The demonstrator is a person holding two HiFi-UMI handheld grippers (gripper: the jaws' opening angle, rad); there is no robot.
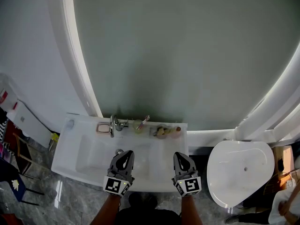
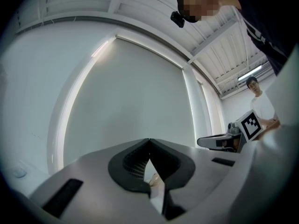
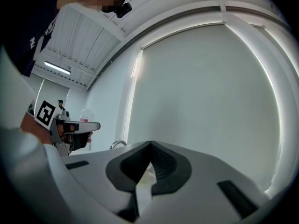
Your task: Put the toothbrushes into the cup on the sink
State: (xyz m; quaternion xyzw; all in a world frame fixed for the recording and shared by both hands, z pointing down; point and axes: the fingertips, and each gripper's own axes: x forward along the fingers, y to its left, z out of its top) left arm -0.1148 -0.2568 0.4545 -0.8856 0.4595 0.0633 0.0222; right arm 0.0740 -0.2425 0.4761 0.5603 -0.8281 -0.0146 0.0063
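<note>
Sink, one, lower centre of frame. Grippers, two: left and right over its front edge, both jaws closed, empty. Cup, one, on the back ledge, with one toothbrush sticking out of it.

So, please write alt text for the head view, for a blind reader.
From above: the left tongs and right tongs, both closed, hover over the front of a white sink; a tap and a cup stand at its back.
</note>
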